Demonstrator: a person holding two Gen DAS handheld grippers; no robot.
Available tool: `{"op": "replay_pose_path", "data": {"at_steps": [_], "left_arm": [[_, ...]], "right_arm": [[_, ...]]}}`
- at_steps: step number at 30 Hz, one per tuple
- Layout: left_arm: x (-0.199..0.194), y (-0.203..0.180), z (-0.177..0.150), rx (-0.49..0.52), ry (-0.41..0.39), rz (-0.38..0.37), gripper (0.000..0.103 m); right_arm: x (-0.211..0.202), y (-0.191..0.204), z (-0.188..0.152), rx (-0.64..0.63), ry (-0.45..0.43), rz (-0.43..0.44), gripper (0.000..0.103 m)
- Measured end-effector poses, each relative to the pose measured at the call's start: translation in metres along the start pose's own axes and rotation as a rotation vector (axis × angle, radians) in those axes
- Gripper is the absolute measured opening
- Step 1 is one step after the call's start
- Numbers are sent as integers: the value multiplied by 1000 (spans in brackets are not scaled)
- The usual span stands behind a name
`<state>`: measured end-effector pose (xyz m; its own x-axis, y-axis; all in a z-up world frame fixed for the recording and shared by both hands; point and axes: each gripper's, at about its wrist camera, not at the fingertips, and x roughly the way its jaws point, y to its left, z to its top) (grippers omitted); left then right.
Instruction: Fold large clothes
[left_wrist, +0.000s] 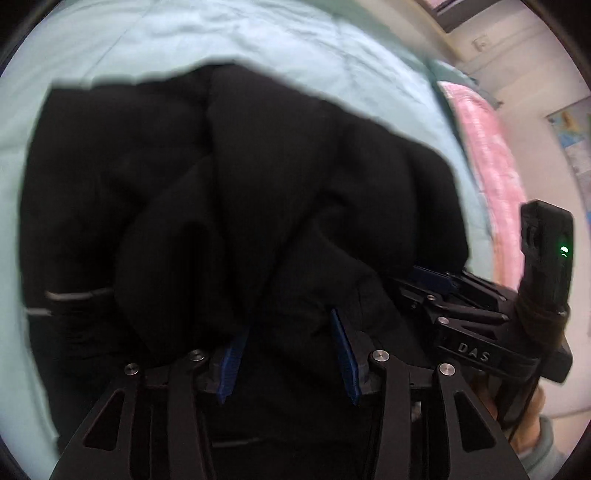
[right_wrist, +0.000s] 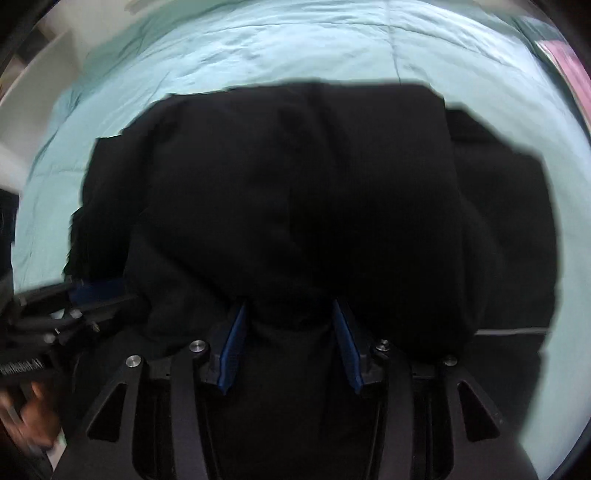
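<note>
A large black garment lies bunched in thick folds on a pale teal bed sheet; in the right wrist view the black garment fills the middle. My left gripper points down at it, blue pads apart, with dark cloth lying between and under them but not pinched. My right gripper stands the same way, jaws apart over a fold. Each gripper shows in the other's view: the right gripper at the right, the left gripper at the left. They sit close together at the garment's near edge.
The teal sheet spreads beyond the garment on all far sides. A pink blanket lies along the bed's right edge, with a wall and a poster behind. A person's hand holds the left gripper's handle.
</note>
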<state>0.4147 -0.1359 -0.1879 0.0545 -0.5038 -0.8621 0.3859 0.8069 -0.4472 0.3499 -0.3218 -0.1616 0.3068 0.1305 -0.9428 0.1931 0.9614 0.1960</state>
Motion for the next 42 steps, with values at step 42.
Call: {"op": "replay_pose_path", "data": {"at_steps": [42], "left_arm": [[-142,32,-157,35,-265,61,54]], "right_arm": [[-116,-42,-138,-26,-206,26,67]]}}
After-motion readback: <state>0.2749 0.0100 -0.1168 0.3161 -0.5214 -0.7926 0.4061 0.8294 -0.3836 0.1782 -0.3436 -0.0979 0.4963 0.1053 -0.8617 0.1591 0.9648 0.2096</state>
